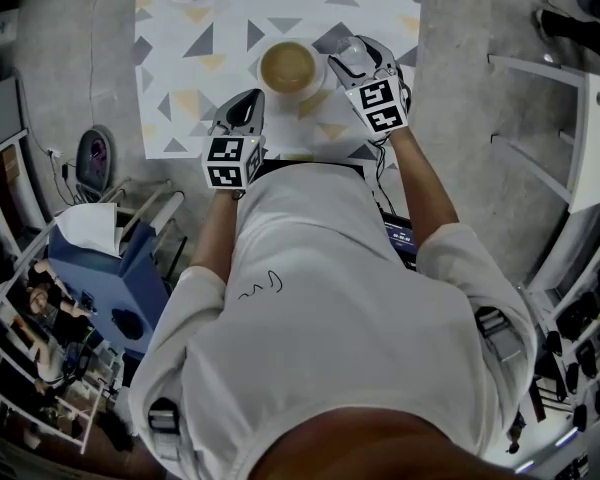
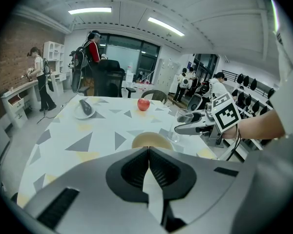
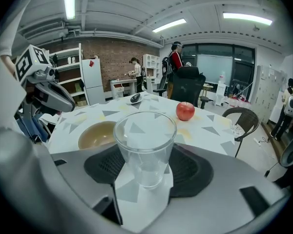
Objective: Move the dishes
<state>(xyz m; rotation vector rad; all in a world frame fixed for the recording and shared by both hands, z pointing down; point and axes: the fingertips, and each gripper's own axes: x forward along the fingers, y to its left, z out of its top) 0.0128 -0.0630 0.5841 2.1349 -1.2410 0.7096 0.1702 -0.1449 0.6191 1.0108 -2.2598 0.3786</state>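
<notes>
To me the glass (image 3: 145, 135) looks clear and smooth, with light glinting on its rim. The bowl (image 3: 98, 134) seems glazed ceramic, a glossy tan. The table (image 3: 212, 128) top is matt, printed with triangles. The right gripper (image 3: 145, 172) has matt grey plastic shells and black ribbed pads (image 3: 191, 168).

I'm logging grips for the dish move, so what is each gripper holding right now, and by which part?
The right gripper clamps the clear glass tumbler by its lower side walls; the left gripper is shut and empty.
</notes>
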